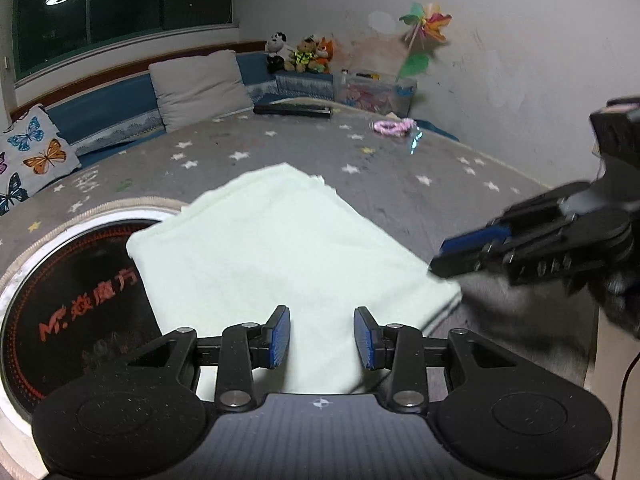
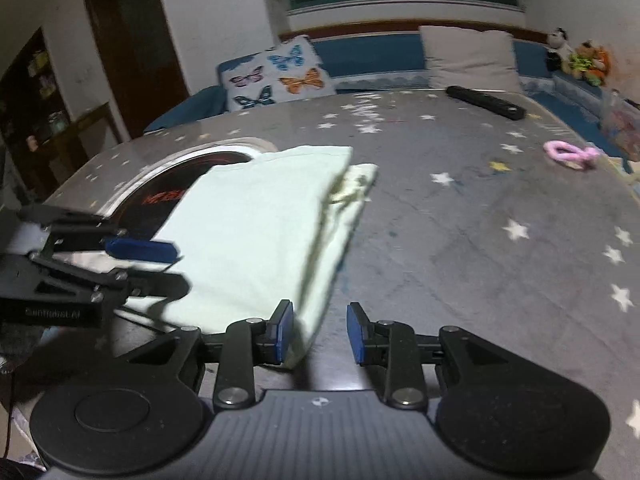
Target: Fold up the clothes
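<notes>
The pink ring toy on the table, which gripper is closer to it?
Right. The right gripper is at the folded cloth's edge facing the pink ring toy; the left gripper is across the cloth.

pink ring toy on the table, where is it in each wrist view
Left wrist view: the pink ring toy lies upper right of centre, on the table's far side.
Right wrist view: it lies at the right edge, mid-height.
Shared landmark: the black bar on the table.

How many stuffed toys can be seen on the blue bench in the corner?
3, clustered in the corner by the wall: a black-and-white panda on the left, a brown bear in the middle, an orange toy on the right. More may be hidden behind them.
</notes>
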Demonstrator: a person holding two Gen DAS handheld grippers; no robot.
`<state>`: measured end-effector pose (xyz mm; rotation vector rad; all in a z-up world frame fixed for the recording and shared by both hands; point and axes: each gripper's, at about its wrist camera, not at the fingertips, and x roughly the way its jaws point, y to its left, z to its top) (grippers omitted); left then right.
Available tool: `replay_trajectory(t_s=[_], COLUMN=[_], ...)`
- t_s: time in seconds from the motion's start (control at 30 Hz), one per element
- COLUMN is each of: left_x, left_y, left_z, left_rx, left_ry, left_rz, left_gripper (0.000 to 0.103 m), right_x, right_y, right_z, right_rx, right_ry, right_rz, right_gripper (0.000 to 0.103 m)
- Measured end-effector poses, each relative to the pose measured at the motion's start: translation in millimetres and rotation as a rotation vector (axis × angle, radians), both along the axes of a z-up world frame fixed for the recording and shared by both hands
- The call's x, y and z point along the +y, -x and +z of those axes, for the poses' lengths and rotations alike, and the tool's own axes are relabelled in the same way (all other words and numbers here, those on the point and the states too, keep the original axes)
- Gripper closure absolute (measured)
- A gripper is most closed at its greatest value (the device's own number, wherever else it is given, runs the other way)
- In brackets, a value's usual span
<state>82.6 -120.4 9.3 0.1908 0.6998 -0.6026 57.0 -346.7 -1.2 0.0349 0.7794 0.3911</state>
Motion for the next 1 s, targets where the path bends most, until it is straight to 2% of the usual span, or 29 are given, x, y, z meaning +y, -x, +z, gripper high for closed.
replay_trajectory(t_s=[0.1, 0.27, 0.33, 0.43, 0.57, 0.8, 0.93, 1.0], left_x=[2.5, 3.0, 3.0, 4.9, 13.0, 29.1, 42.0, 49.1], left_y=[1.9, 5.2, 6.5, 8.3, 6.9, -21.4, -38.7, -46.1], left_z=[-2.6, -3.7, -3.7, -2.0, 3.8, 9.2, 6.8, 5.7], left_rx=[0.006, 0.006, 0.008, 0.010, 0.007, 0.029, 0.045, 0.049], left_ry=[0.000, -0.004, -0.004, -0.001, 0.013, 0.029, 0.028, 0.031], left_rz=[0.003, 0.005, 0.008, 0.016, 0.042, 0.181, 0.283, 0.330], left_gripper=[0.065, 0.065, 0.065, 0.064, 0.064, 0.059, 0.057, 0.053], right_x=[-6.4, -3.7, 4.9, 13.9, 7.5, 15.2, 27.7, 30.4], right_y=[4.3, 7.2, 4.3, -0.8, -4.9, -18.9, -39.2, -49.4], right_z=[5.7, 16.7, 16.5, 6.1, 0.2, 14.4, 10.3, 5.9], right_rx=[-0.025, -0.068, -0.076, -0.050, -0.026, -0.077, -0.072, -0.063], right_ry=[0.037, -0.008, -0.026, -0.015, -0.013, -0.037, -0.046, -0.048], right_rz=[-0.029, -0.018, 0.009, 0.027, -0.005, 0.004, 0.010, -0.007], right_gripper=[0.075, 0.075, 0.072, 0.071, 0.070, 0.070, 0.067, 0.063])
